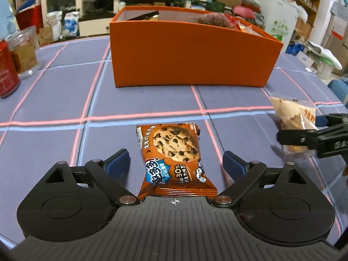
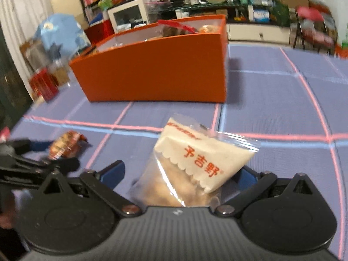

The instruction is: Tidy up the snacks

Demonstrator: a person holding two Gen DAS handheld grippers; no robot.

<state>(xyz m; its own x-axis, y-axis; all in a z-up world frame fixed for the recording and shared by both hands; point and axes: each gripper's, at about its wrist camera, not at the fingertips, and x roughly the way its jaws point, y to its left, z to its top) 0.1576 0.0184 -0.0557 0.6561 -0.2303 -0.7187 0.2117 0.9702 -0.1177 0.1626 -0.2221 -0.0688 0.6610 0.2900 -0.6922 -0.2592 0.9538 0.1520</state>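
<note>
A brown chocolate-chip cookie packet (image 1: 171,152) lies flat on the checked tablecloth between the fingers of my left gripper (image 1: 176,163), which is open, with gaps on both sides. A clear bag with a white label in red writing (image 2: 195,161) sits between the fingers of my right gripper (image 2: 180,174). Its left pad (image 2: 113,174) stands apart from the bag, so it is open. The orange box (image 1: 191,61) stands behind both, holding several snacks. In the left wrist view the right gripper (image 1: 302,128) and its bag (image 1: 291,117) are at the right edge.
A red can (image 1: 6,74) and a clear plastic jar (image 1: 24,52) stand at the table's left side. The tablecloth (image 1: 54,100) is blue-purple with pink lines. Cluttered shelves and furniture fill the room behind the table.
</note>
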